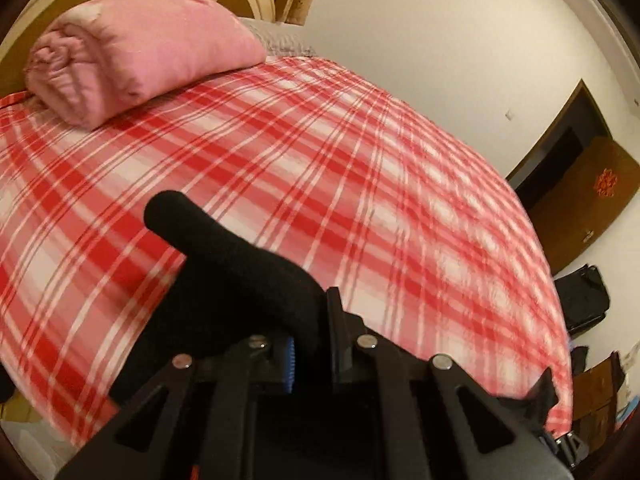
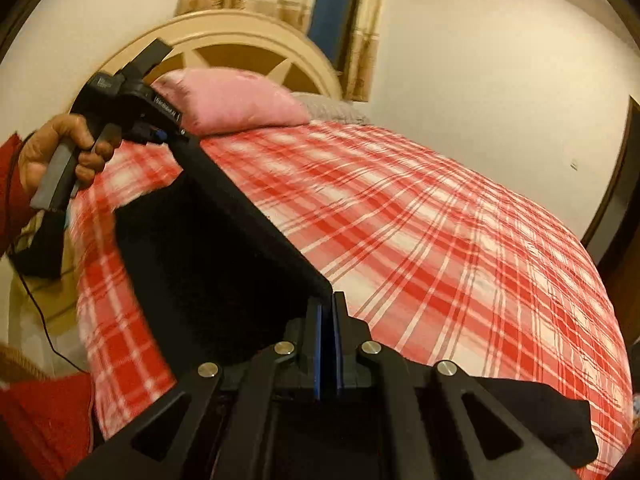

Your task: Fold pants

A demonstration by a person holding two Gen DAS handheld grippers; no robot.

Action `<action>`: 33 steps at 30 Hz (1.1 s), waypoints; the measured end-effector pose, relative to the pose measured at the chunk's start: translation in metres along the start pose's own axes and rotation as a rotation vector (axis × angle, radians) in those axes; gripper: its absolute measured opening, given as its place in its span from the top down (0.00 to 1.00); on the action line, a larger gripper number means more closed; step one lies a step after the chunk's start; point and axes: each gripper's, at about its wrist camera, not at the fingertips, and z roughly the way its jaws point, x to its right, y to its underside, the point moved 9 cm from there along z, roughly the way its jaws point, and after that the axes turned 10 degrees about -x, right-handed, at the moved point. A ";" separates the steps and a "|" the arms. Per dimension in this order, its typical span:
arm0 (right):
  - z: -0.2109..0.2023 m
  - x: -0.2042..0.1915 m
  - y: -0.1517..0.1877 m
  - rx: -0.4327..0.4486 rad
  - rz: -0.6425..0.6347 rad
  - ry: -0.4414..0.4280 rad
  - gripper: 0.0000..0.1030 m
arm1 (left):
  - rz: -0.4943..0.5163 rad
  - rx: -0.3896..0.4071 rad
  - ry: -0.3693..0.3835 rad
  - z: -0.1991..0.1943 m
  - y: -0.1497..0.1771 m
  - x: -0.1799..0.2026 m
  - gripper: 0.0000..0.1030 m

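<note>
Left wrist view: the left tongs [image 1: 312, 344] pinch a bunched fold of the black pants [image 1: 224, 280] just ahead of their blue pads, above the plaid bed [image 1: 360, 168]. Right wrist view: the right tongs [image 2: 328, 320] pinch the same pants at another edge, the dark cloth stretched taut between both pairs. Judging by this, the lift-and-spread step is in hand; next, the cloth must be laid flat on the bed beyond the tongs. Only the right view shows the person's hand [image 2: 60, 152] on the left handle; farther off, both views show the pink pillow [image 1: 140, 52].
</note>
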 end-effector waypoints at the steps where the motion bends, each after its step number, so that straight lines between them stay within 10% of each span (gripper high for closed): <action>1: 0.000 -0.010 0.009 -0.011 -0.014 -0.006 0.96 | -0.003 0.001 -0.014 0.000 0.009 -0.007 0.88; 13: 0.030 -0.054 0.072 -0.143 -0.010 -0.070 0.96 | -0.011 -0.028 -0.151 0.029 0.075 -0.060 0.84; 21: 0.042 -0.060 0.085 -0.167 -0.006 -0.079 0.94 | 0.052 -0.011 -0.217 0.032 0.082 -0.073 0.57; 27: 0.042 -0.064 0.089 -0.155 -0.015 -0.073 0.81 | 0.114 -0.049 -0.237 0.018 0.099 -0.075 0.38; 30: 0.041 -0.067 0.088 -0.158 -0.003 -0.111 0.48 | 0.118 -0.009 -0.351 0.000 0.101 -0.084 0.15; 33: 0.032 -0.067 0.082 -0.135 0.019 -0.114 0.45 | 0.112 0.026 -0.316 -0.018 0.099 -0.080 0.15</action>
